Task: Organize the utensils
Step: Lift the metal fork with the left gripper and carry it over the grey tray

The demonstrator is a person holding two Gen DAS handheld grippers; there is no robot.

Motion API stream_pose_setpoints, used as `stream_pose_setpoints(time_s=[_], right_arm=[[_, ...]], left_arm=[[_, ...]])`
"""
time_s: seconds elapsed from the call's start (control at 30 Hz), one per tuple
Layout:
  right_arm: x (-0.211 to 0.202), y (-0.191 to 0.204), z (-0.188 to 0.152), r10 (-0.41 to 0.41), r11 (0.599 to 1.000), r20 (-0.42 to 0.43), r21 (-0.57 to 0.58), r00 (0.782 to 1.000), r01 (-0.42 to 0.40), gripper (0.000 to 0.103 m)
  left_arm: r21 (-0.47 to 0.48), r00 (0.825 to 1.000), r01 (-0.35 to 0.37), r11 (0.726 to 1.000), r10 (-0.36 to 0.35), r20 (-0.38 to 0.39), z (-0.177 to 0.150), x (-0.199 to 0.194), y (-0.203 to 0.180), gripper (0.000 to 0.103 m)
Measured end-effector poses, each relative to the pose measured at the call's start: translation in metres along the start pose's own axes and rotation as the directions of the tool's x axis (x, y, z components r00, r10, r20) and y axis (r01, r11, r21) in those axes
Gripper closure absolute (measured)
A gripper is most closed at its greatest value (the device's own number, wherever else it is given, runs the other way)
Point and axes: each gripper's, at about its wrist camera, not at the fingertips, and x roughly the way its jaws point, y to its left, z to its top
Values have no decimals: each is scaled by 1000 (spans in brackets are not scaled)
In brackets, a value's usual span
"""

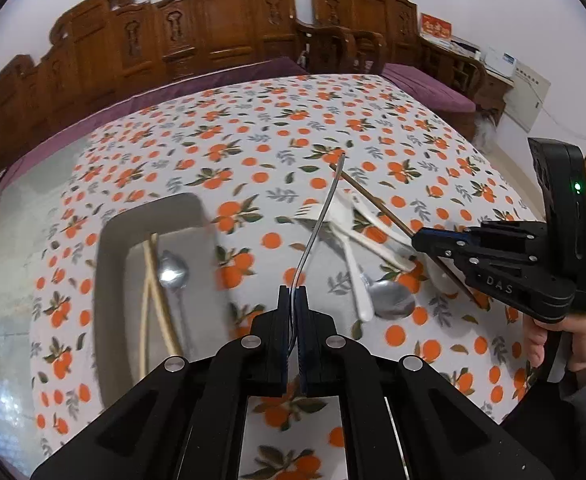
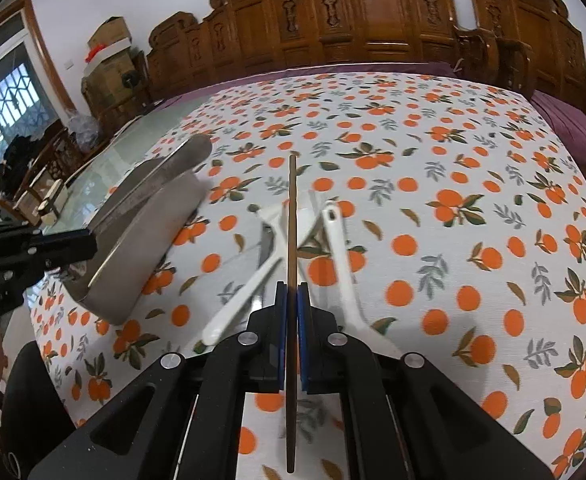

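Metal tray (image 1: pixel 113 264) sits on my left side of the orange-print tablecloth (image 1: pixel 253 152), and inside it I can see a pair of pale chopsticks (image 1: pixel 149 292) crossing near their far ends and a metal spoon (image 1: pixel 171 270) lying just beside them. My left gripper (image 1: pixel 293 300) is clamped tight on a thin metal utensil (image 1: pixel 325 208); I see it edge-on as a curved strip rising away from the jaws, and I cannot tell from this angle whether it is a fork or a spoon. It hangs above the cloth between the tray and the loose pile.

My right gripper (image 2: pixel 291 292) is likewise closed hard, pinching a dark brown chopstick (image 2: pixel 291 240) partway along its length, so that the stick runs straight forward past the jaws and back under the gripper body. In the left wrist view that same chopstick (image 1: pixel 373 200) slants across the pile, with the right gripper (image 1: pixel 417 240) at its near part and a hand (image 1: pixel 565 340) around the grip.

Under it the pile stays on the cloth: a white plastic fork (image 1: pixel 313 212), a white plastic spoon (image 2: pixel 333 240) and other white handles crossing one another, plus a second metal spoon (image 1: pixel 391 298) with its bowl nearest me. From the right wrist view the tray (image 2: pixel 141 248) lies to the left of the pile, apart from it.
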Motion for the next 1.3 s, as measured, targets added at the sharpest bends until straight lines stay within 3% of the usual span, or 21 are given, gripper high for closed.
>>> stream_pose_setpoints(time_s=[0.33, 0.67, 0.97, 1.3], right_arm=[[3, 30, -2, 16, 998, -18, -66, 1000, -17, 97], [12, 38, -8, 23, 997, -46, -74, 999, -27, 97], [10, 42, -8, 26, 997, -41, -77, 999, -29, 97], [-5, 71, 9, 57, 993, -13, -100, 998, -58, 97]], left_arm=[[-67, 999, -54, 996, 54, 3, -8, -9, 41, 101], [-116, 994, -100, 988, 94, -64, -16, 30, 82, 101], [-159, 989, -135, 978, 124, -79, -23, 49, 99, 101], [-181, 991, -121, 976, 108, -81, -31, 57, 108, 100]])
